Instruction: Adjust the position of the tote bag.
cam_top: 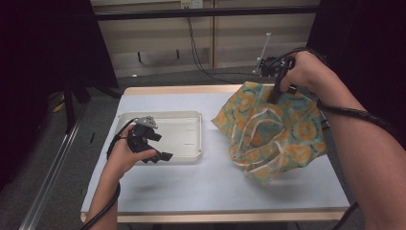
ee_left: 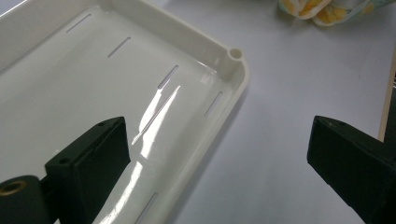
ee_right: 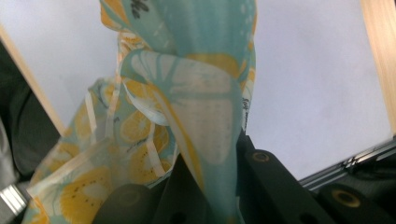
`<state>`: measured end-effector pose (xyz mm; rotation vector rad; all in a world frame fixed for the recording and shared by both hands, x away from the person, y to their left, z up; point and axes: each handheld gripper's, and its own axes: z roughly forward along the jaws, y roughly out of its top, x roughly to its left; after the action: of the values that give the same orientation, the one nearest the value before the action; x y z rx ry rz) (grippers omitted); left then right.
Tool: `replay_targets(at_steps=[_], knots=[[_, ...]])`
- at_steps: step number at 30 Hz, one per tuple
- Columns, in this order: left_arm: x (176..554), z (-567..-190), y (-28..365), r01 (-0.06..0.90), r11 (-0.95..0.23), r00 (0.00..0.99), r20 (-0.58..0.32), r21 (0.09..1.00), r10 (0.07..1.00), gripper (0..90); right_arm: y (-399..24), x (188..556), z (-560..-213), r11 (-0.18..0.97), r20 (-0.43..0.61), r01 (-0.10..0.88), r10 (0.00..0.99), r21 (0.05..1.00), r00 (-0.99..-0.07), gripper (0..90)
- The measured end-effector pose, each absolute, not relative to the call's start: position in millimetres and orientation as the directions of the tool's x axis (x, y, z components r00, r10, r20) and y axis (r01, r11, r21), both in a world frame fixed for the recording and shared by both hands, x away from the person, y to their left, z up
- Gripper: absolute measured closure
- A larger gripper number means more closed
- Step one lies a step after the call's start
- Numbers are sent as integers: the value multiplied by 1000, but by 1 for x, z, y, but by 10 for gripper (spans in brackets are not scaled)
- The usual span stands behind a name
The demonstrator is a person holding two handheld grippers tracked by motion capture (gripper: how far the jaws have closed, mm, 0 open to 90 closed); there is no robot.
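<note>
the right tool was clamped tight on a gathered fold of the patterned cloth, near its top edge at the far right of the bench. the right gripper view bore this out: the teal and yellow fabric ran down between the black jaws and spread out below them. held by that one pinch and lifted, the cloth hung open like a sheet, its lower part trailing down to the bench surface, which looked like a way of letting its own weight pull the folds out so that an edge or corner could be found. its white straps or tapes dangled across the front.

the left tool stood wide, with nothing between its jaws, resting low over the near right corner of the white tray. in the left gripper view the jaws straddled the tray's rim, one over the glossy slotted floor and one over the bare bench, and a bit of the cloth showed at the top. it seemed parked there to stay clear of the hanging fabric while ready to reach across. the tray held nothing, and probably waited for the cloth.
</note>
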<state>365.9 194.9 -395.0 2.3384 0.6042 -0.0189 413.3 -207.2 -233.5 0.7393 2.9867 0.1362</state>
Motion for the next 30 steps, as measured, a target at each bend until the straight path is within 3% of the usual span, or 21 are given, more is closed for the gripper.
replay_targets(at_steps=[5,6,7,13,16,17,18,20,22,24,25,30], knots=[[366,-395,196,426,-638,891,-176,642,418,55,-193,418,-240,960,-68,277,279,38,-958,900],[366,-395,196,426,-638,891,-176,642,418,55,-193,418,-240,960,-68,277,279,38,-958,900],[366,-395,196,424,-640,892,-174,641,417,55,-189,419,-240,978,-67,206,207,33,-976,900],[367,-398,195,425,-642,893,-179,638,414,55,-180,423,-249,996,-62,86,88,34,-994,900],[367,-398,194,420,-643,895,-173,641,412,55,-175,424,-249,993,-87,102,106,51,-991,896],[366,-397,194,421,-642,894,-173,641,414,55,-170,425,-250,981,-95,187,192,51,-977,782],[366,-397,194,416,-641,897,-177,645,405,55,-169,425,-250,978,-100,197,203,61,-974,716],[366,-396,193,414,-639,897,-174,648,405,55,-168,425,-250,972,-104,221,229,81,-968,677],[366,-397,194,416,-645,898,-178,642,402,55,-168,424,-248,936,-79,327,339,130,-938,624],[365,-398,193,418,-644,896,-176,641,407,55,-169,423,-247,932,-77,336,348,135,-934,602],[365,-397,193,417,-652,897,-170,633,409,55,-172,423,-247,896,-41,411,423,168,-905,550],[365,-397,193,413,-644,900,-181,644,397,55,-180,421,-246,880,-39,433,448,196,-893,546]])
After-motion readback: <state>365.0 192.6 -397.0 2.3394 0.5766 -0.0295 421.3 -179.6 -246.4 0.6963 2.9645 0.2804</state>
